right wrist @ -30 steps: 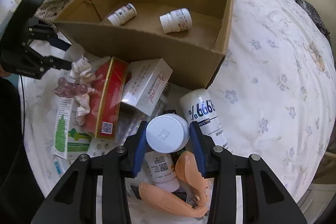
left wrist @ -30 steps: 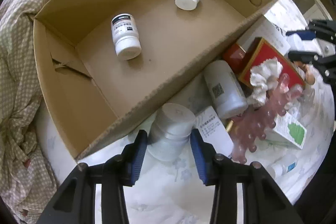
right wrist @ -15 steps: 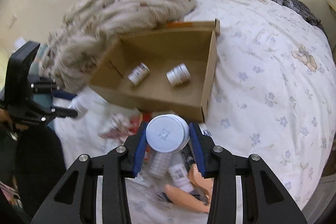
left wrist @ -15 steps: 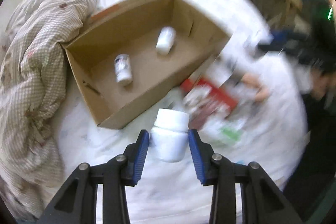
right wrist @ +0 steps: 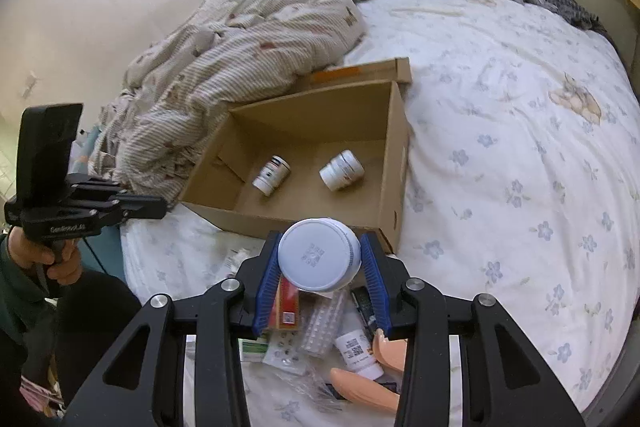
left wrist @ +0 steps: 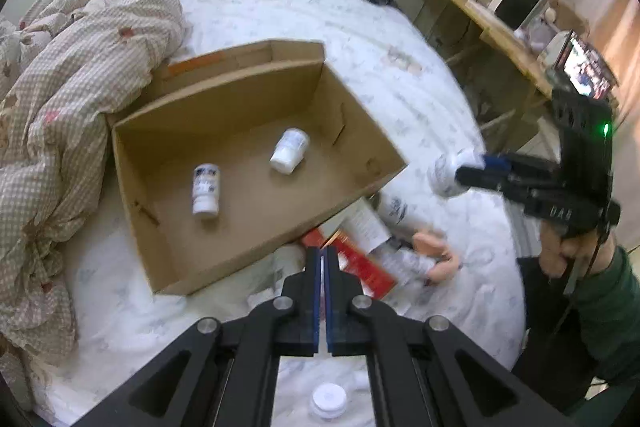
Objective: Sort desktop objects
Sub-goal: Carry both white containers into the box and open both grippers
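Blue pads of the right gripper (right wrist: 320,263) press either side of a white bottle (right wrist: 319,254), lifted clear of the bed with its round cap toward the camera; in the left wrist view it hangs in the air off the box's right-hand corner. The left gripper (left wrist: 322,301) is closed pad against pad with nothing between them, held above the bedsheet (left wrist: 400,39) on the near side of the box. Just below it, at the near edge of the bed, another small white bottle (left wrist: 329,399) lies on the sheet. Ahead of both tools sits the open cardboard box (right wrist: 394,163), pushed up against a rumpled checked quilt (right wrist: 240,43) on its far-left side. Two white bottles are already on its floor, lying on their sides and well apart: one toward the left (left wrist: 205,189), one nearer the middle (left wrist: 289,151). Against the box's near wall a heap is still unsorted on the sheet: a red carton (left wrist: 360,263), a white carton (left wrist: 366,225), another white bottle (left wrist: 394,209), a blister strip (right wrist: 322,323), a small labelled bottle (right wrist: 356,349) and a peach-coloured plastic piece (right wrist: 362,389). By my reckoning the sorting is early: two bottles are in, a third is on its way, and most of the heap, plus the bottle at the bed's near edge, is left.
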`<state>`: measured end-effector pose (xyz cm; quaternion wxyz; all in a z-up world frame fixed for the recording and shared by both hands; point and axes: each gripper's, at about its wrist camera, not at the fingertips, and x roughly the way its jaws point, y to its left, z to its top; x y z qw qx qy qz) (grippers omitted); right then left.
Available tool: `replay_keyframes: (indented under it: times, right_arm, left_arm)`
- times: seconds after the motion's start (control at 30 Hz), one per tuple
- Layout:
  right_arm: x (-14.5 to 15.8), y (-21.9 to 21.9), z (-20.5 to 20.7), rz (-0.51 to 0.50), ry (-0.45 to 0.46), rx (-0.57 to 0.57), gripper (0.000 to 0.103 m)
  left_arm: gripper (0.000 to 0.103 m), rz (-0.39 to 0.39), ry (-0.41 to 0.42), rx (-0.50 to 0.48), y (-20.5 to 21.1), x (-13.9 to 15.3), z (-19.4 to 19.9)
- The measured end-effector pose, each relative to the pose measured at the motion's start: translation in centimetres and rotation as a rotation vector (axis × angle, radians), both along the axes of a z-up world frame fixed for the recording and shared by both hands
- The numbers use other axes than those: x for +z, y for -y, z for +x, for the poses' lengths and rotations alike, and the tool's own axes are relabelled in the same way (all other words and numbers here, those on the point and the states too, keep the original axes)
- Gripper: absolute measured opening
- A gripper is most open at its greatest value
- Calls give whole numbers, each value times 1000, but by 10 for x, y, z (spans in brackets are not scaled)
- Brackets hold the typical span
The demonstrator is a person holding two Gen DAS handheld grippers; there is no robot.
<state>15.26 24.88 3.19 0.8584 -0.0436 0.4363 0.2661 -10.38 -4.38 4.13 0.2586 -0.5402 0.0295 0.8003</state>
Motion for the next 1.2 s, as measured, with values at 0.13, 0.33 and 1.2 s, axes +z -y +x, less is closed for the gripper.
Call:
replay_keyframes:
  times: [0.13, 0.33, 1.2]
  right_arm:
    - [-7, -3, 1, -17, -12, 15, 43]
    - [-12, -12, -1, -40, -12, 41, 43]
    - [-19, -23, -4, -72, -14, 69, 43]
  left_arm:
    - [73, -147, 115, -9, 10, -43, 7]
    - [74, -174, 362, -127, -7, -85, 36]
    - [40, -253, 249, -88, -42, -127, 51]
